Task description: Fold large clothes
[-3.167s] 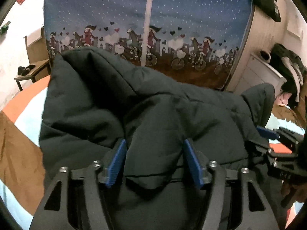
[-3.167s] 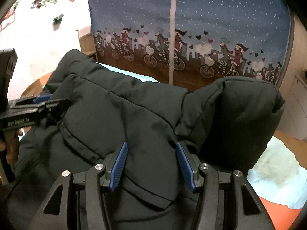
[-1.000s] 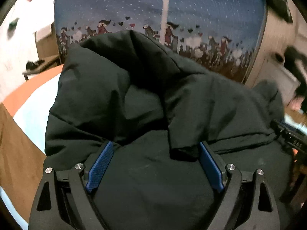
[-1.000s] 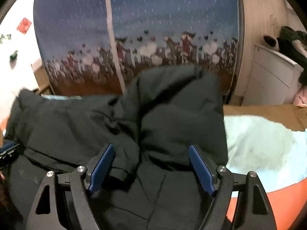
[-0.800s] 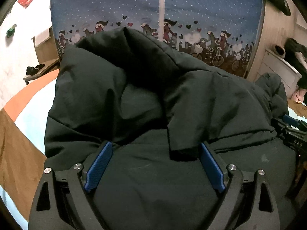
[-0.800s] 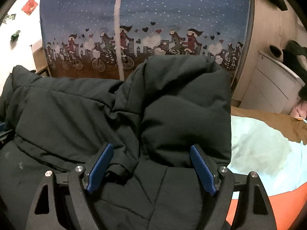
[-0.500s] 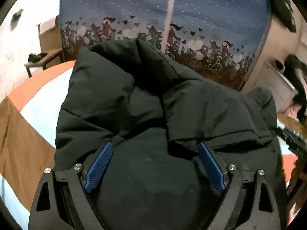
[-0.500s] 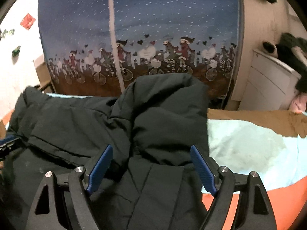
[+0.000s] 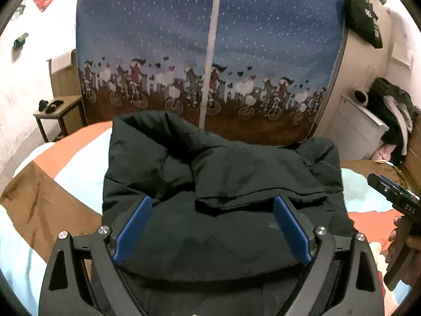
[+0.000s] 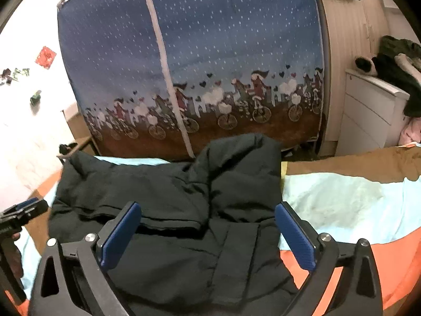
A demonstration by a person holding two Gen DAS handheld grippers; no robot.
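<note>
The dark padded jacket [image 9: 221,184] lies bunched on the bed's patchwork blanket [image 10: 342,200]. I judge it bulky, soft and springy; I'd pinch its folded hem edge. My left gripper [image 9: 210,226] and right gripper [image 10: 208,234] both gape wide, holding nothing.

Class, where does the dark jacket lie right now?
In both wrist views the dark jacket lies folded on the patchwork bedspread, before the blue bicycle-print wardrobe cover.
</note>
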